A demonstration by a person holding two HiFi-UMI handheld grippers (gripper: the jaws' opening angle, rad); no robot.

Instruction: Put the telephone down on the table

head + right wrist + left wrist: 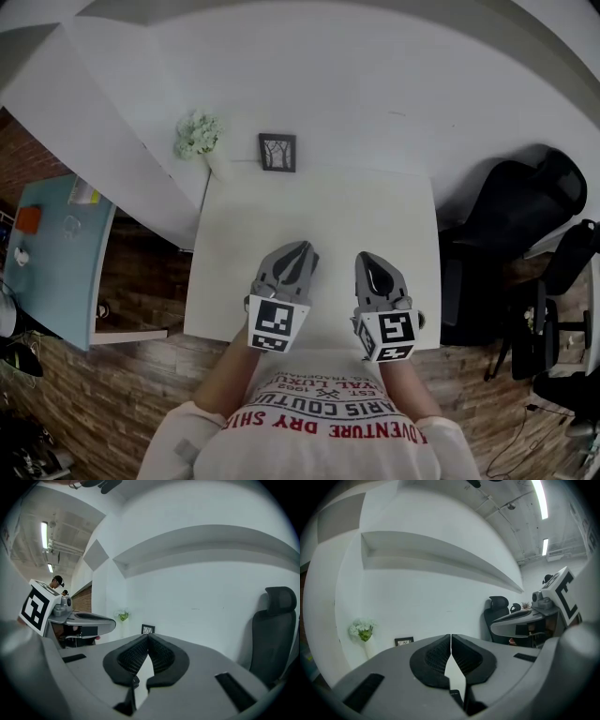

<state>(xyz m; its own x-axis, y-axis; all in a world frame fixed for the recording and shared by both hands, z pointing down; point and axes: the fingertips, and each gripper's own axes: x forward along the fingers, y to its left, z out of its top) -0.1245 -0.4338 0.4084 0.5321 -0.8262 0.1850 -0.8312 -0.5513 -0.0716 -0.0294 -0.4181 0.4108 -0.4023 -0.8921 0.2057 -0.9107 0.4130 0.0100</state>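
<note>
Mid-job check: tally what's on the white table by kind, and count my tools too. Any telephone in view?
White vase with pale flowers: 1
Small dark-framed picture: 1
Grey tools, both shut and empty: 2 (left tool, right tool)
Telephone: 0
Total: 4

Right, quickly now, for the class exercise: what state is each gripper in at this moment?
The left gripper: jaws closed, holding nothing.
The right gripper: jaws closed, holding nothing.

table point(281, 225) smooth matt; left gripper point(451, 641) pads point(436, 657) ribbed matt black
</note>
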